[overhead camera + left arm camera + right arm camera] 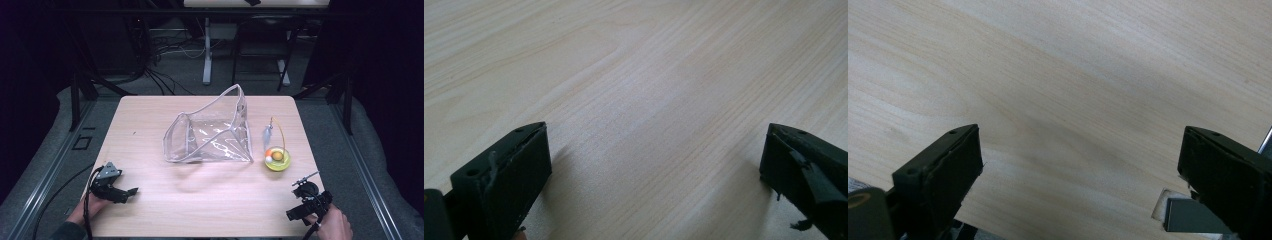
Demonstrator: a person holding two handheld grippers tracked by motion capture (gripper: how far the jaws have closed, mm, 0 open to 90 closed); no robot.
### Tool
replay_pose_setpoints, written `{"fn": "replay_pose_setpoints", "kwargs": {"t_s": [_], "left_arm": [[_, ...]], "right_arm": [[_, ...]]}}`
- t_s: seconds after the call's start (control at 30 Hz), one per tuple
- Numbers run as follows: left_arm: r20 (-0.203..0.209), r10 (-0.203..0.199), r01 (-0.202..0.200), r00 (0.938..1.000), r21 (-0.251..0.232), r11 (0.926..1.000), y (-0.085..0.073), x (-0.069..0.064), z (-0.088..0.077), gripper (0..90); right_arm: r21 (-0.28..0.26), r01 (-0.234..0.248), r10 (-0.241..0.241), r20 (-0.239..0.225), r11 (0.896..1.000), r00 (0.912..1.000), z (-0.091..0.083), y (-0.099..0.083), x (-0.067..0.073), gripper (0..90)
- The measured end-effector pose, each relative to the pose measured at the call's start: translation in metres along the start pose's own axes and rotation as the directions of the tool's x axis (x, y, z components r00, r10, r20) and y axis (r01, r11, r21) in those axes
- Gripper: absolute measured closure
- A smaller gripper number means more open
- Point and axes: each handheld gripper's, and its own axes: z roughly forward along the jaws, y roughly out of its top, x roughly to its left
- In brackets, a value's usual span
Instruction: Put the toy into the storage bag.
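Note:
A clear plastic pouch (210, 132) with a grey zipper rim stands open in the middle of the wooden table (150, 210). To its right lies a small yellow-green dish (277, 159) with an orange ball and a white ball in it, a thin wire loop arching over it. My left gripper (131, 192) rests near the table's front left, open, its jaws wide over bare wood (654, 150) with nothing between them. My right gripper (295, 215) sits at the front right corner, open as well, with bare wood (1073, 140) between its jaws.
A small grey metal piece (1193, 215) lies by the right jaw in the right gripper view. Dark frame rails run along both sides of the table. Beyond the far edge are cables, a table leg and a chair on the floor.

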Motion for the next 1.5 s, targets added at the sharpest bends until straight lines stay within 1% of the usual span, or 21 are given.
{"fn": "replay_pose_setpoints", "kwargs": {"t_s": [0.03, 0.1, 0.37, 0.4, 0.47, 0.57, 0.73, 0.77, 0.8, 0.83, 0.93, 1.03, 1.1, 1.2, 1.23, 1.3, 1.33, 1.4, 1.43, 1.47, 1.5], "left_arm": [[0.000, 0.000, 0.000, 1.0000, 0.000, 1.0000, 0.000, 0.000, 0.000, 0.0], [0.000, 0.000, 0.000, 1.0000, 0.000, 1.0000, 0.000, 0.000, 0.000, 0.0], [0.000, 0.000, 0.000, 1.0000, 0.000, 1.0000, 0.000, 0.000, 0.000, 0.0], [0.000, 0.000, 0.000, 1.0000, 0.000, 1.0000, 0.000, 0.000, 0.000, 0.0], [0.000, 0.001, -0.001, 1.0000, 0.000, 1.0000, 0.000, 0.000, 0.000, 0.0], [0.000, 0.003, -0.003, 1.0000, 0.000, 1.0000, 0.000, 0.000, 0.000, 0.0], [0.000, 0.000, 0.000, 1.0000, 0.000, 1.0000, 0.000, 0.000, 0.000, 0.0], [0.000, 0.000, 0.000, 1.0000, 0.000, 1.0000, 0.000, 0.000, 0.000, 0.0], [0.000, 0.003, -0.003, 1.0000, 0.000, 1.0000, 0.000, 0.000, 0.000, 0.0], [0.000, 0.000, 0.000, 1.0000, 0.000, 1.0000, 0.000, 0.000, 0.000, 0.0], [0.000, 0.000, 0.000, 1.0000, 0.000, 1.0000, 0.000, 0.000, 0.000, 0.0], [0.000, 0.004, -0.004, 1.0000, 0.002, 1.0000, 0.000, 0.000, 0.000, 0.0], [-0.002, -0.009, 0.009, 1.0000, 0.002, 1.0000, -0.001, -0.001, -0.001, 0.0], [-0.007, -0.005, 0.005, 1.0000, 0.003, 1.0000, -0.001, 0.000, -0.002, 0.0], [-0.008, -0.005, 0.005, 1.0000, 0.003, 1.0000, -0.001, -0.001, -0.002, 0.1], [-0.013, -0.006, 0.006, 0.9999, -0.001, 1.0000, -0.002, -0.001, -0.001, 0.0], [-0.013, -0.007, 0.007, 0.9999, -0.001, 1.0000, -0.002, -0.001, -0.001, 0.0], [-0.013, -0.006, 0.006, 0.9999, -0.001, 1.0000, -0.002, -0.001, -0.001, 0.0], [-0.011, -0.006, 0.006, 0.9999, -0.001, 1.0000, -0.001, -0.001, -0.001, 0.0], [-0.011, -0.005, 0.005, 0.9999, -0.001, 1.0000, -0.002, -0.001, -0.001, 0.0], [-0.011, -0.005, 0.005, 0.9999, 0.000, 1.0000, -0.002, -0.001, -0.001, 0.0]], "right_arm": [[-0.005, -0.004, 0.004, 0.000, 1.000, 1.0000, 0.000, 0.000, 0.000, 3.7], [0.004, 0.004, -0.004, 0.000, 1.000, 1.0000, 0.001, 0.000, 0.000, 3.9], [0.009, -0.004, 0.004, -0.002, 1.000, 1.0000, 0.001, 0.000, 0.000, 4.7], [0.012, 0.002, -0.002, 0.000, 1.000, 1.0000, 0.001, 0.000, 0.000, 4.7], [0.008, -0.001, 0.001, -0.005, 1.000, 1.0000, 0.001, -0.001, -0.001, 4.7], [0.018, -0.007, 0.008, -0.008, 1.000, 0.9999, 0.001, -0.001, -0.001, 4.7], [0.022, 0.002, -0.002, -0.003, 1.000, 1.0000, 0.002, 0.000, -0.001, 4.6], [0.006, -0.016, 0.016, -0.007, 1.000, 0.9998, 0.003, 0.000, 0.000, 4.6], [0.020, -0.003, 0.003, -0.010, 1.000, 0.9999, 0.002, 0.001, 0.000, 4.6], [0.021, 0.005, -0.004, -0.010, 1.000, 0.9999, 0.003, 0.000, 0.000, 5.0], [0.038, 0.010, -0.010, -0.003, 0.999, 1.0000, 0.004, 0.000, 0.001, 5.6], [0.038, 0.006, -0.005, -0.011, 0.999, 0.9999, 0.004, 0.000, 0.000, 5.3], [0.043, 0.007, -0.006, -0.009, 0.999, 0.9999, 0.003, 0.001, -0.001, 5.2], [0.038, -0.003, 0.003, -0.013, 0.999, 0.9999, 0.002, 0.003, -0.001, 5.1], [0.053, 0.003, -0.002, -0.013, 0.999, 0.9999, 0.001, 0.005, -0.001, 5.0], [0.054, 0.002, -0.001, -0.010, 0.999, 0.9999, 0.001, 0.008, -0.002, 5.1], [0.060, 0.011, -0.010, -0.011, 0.998, 0.9999, -0.001, 0.011, -0.003, 5.9], [0.059, 0.007, -0.006, -0.014, 0.998, 0.9999, -0.002, 0.012, -0.002, 6.0], [0.038, 0.001, 0.000, -0.029, 0.999, 0.9996, -0.003, 0.014, -0.003, 6.3], [0.047, 0.000, 0.001, -0.019, 0.999, 0.9998, -0.005, 0.015, -0.004, 6.3], [0.041, 0.000, 0.001, -0.025, 0.999, 0.9997, -0.006, 0.016, -0.004, 6.3]]}}
